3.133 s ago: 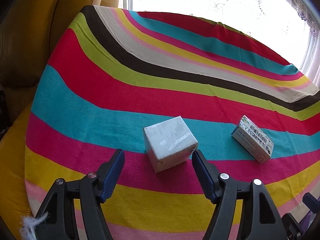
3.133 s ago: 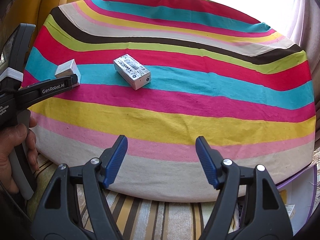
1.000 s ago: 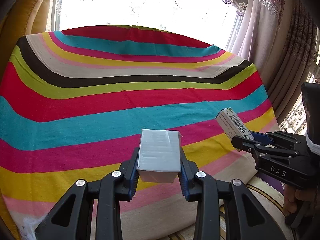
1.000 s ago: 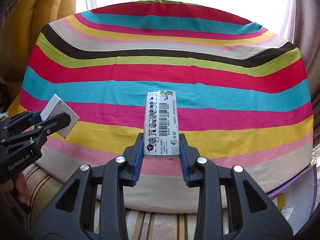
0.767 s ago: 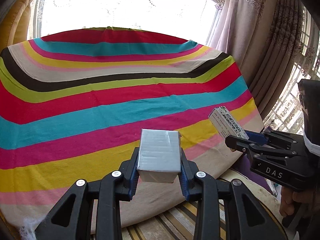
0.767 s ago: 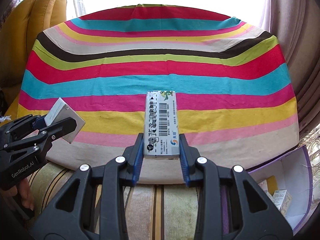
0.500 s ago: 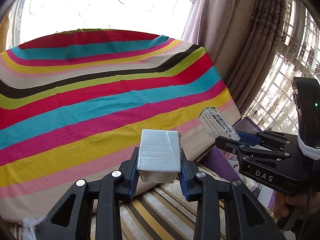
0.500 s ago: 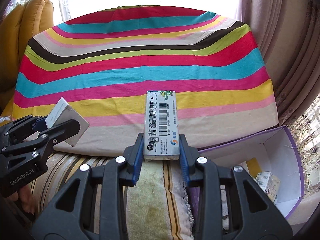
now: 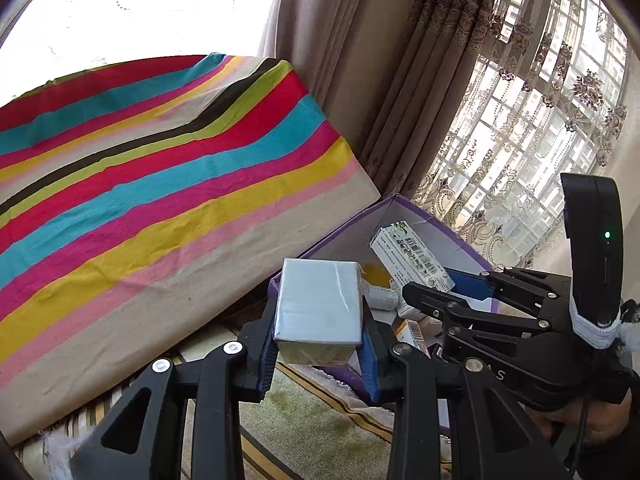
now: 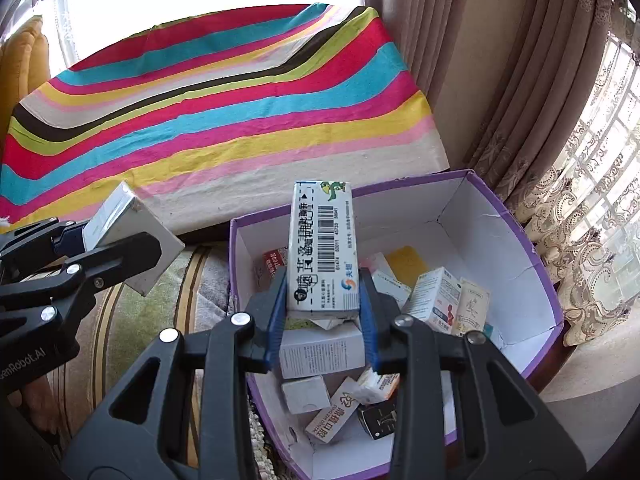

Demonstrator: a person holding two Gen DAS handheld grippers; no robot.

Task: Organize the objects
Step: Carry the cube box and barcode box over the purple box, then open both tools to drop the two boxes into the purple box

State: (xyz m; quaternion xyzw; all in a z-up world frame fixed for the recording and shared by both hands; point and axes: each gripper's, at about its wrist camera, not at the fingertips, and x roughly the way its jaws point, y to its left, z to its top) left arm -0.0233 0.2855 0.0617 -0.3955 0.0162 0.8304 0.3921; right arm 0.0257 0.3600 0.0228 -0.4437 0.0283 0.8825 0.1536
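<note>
My left gripper [image 9: 319,340] is shut on a plain white box [image 9: 318,300], held just left of the purple storage box [image 9: 320,242]. My right gripper [image 10: 324,300] is shut on a long white medicine box with a barcode [image 10: 322,246], held above the open purple storage box [image 10: 532,248]. In the left wrist view the right gripper [image 9: 430,292] holds the barcode box [image 9: 408,252] over the purple box. In the right wrist view the left gripper [image 10: 92,248] holds the white box [image 10: 128,228] at the left, outside the purple box.
The purple box holds several small medicine cartons [image 10: 436,296]. The striped tablecloth [image 10: 200,112] covers the table behind. A striped rug [image 9: 312,424] lies below. Curtains [image 10: 500,60] hang at the right, a yellow sofa [image 10: 20,64] at far left.
Both grippers took the boxes off the striped table, then swung right and down off its edge. The purple storage box has come into view under the right gripper.
</note>
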